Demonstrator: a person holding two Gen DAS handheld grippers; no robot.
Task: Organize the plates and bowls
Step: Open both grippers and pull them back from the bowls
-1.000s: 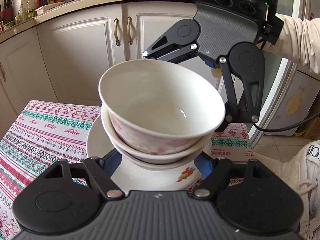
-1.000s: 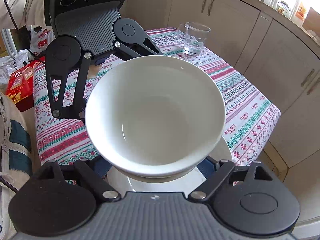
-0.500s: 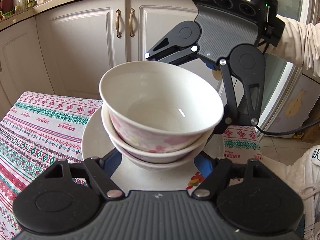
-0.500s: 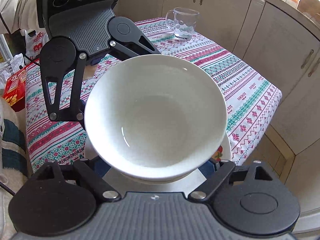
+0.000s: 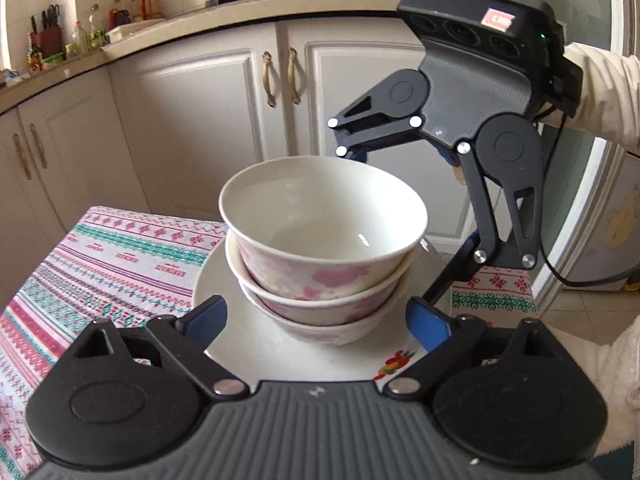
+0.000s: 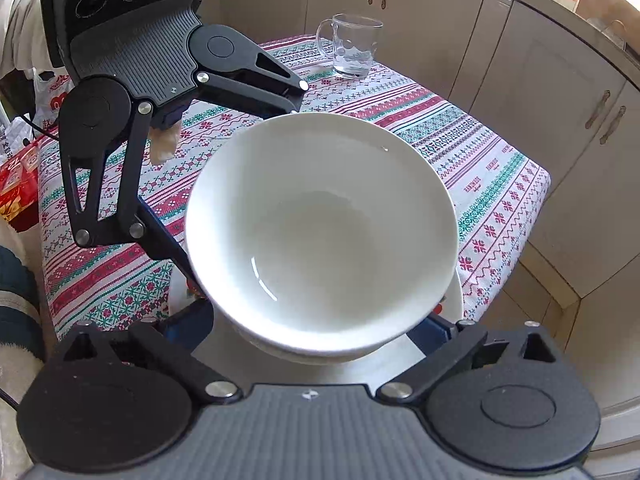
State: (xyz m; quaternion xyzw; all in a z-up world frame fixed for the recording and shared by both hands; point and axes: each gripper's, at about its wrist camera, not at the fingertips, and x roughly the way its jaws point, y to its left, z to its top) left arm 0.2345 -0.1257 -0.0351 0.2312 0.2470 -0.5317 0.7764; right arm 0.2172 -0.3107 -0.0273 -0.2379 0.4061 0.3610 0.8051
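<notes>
Since a second ago the whole stack has moved toward the table's near corner: top bowl (image 5: 324, 216) nested in lower bowl (image 5: 320, 312), both on the plate (image 5: 240, 344). I've got the left gripper (image 5: 316, 320) and right gripper (image 6: 316, 332) spread wide either side of the plate from opposite sides; whether they're actually bearing it, can't tell. Glass mug (image 6: 352, 46) sits far back on the tablecloth (image 6: 460, 140). Stacking looks done; relocation underway, I'd say.

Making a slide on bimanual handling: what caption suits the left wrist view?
Two nested floral bowls on a white plate, flanked by both grippers' open fingers, over a patterned tablecloth.
</notes>
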